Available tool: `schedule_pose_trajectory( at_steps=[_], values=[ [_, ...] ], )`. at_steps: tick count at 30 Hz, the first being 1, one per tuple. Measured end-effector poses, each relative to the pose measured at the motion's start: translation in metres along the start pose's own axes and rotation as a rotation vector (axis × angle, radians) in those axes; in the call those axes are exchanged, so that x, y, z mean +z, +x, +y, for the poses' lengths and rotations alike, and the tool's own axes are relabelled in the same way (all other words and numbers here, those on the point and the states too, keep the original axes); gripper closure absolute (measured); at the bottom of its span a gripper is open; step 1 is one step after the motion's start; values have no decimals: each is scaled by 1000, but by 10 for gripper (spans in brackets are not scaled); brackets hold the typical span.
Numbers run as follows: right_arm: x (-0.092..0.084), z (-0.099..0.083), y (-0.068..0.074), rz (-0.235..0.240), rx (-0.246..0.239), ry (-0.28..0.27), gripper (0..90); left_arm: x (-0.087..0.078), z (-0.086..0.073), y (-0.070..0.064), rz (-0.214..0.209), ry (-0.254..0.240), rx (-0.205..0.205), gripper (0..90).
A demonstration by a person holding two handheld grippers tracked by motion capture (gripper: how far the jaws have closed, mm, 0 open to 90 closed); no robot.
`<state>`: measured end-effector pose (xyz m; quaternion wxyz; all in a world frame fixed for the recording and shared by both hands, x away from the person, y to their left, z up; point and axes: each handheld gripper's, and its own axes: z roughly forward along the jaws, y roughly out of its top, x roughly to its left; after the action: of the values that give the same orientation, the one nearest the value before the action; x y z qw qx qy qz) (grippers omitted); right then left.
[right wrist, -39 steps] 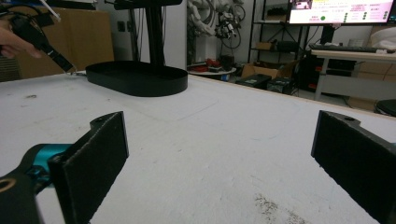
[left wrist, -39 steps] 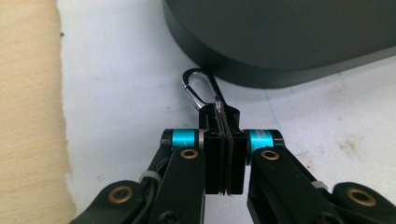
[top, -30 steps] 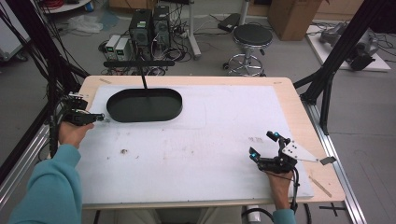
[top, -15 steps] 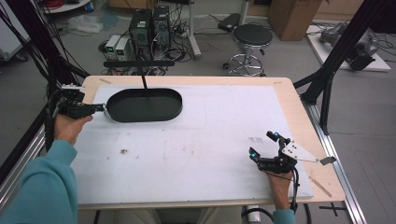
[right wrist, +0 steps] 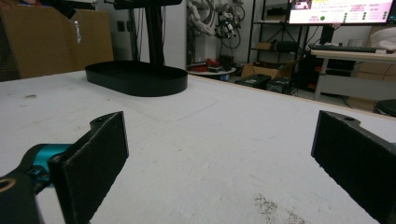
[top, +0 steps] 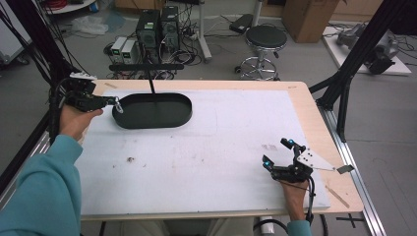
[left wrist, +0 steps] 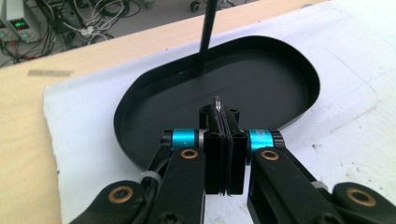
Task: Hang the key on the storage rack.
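In the high view we see the tabletop (top: 206, 162) under a white sheet, with a black oval tray (top: 152, 110) in the upper left of the frame. A thin black rod (top: 151, 84) rises from the tray's far side. The left gripper (top: 117, 104) sits at the tray's left end, held by a hand (top: 74, 120) in a teal sleeve.

In the left gripper view we find its jaws clenched together, pinching a thin, flat, shiny piece (left wrist: 218, 108) whose edge sticks up between them; what it is we cannot tell. The jaws hang over the tray's near rim (left wrist: 140, 161).

The right gripper (top: 278, 157) rests at the lower right of the high view, well apart from the tray. In the right gripper view its jaws stand wide apart, released, with bare sheet between them and the tray at upper left.
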<state>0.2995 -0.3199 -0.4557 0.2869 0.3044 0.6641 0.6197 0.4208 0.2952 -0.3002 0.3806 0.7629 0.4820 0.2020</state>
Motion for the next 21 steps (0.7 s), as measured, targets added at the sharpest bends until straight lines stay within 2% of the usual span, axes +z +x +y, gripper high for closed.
schedule_pose_trajectory(
  at_steps=[1,5,6,14,19,21],
  values=[
    [0,0,0,-2,5,4,33,0,9,-2,-4,1,19,887],
    [0,0,0,-4,2,1,32,1,22,-6,-10,8,47,886],
    [0,0,0,-2,5,-1,33,2,30,-8,-13,13,65,886],
    [0,0,0,-1,6,-1,33,10,53,-16,-52,17,120,886],
    [-1,0,0,0,8,1,33,22,70,-28,-78,21,173,886],
    [-1,0,0,0,9,0,33,24,72,-29,-84,25,179,886]
  ],
)
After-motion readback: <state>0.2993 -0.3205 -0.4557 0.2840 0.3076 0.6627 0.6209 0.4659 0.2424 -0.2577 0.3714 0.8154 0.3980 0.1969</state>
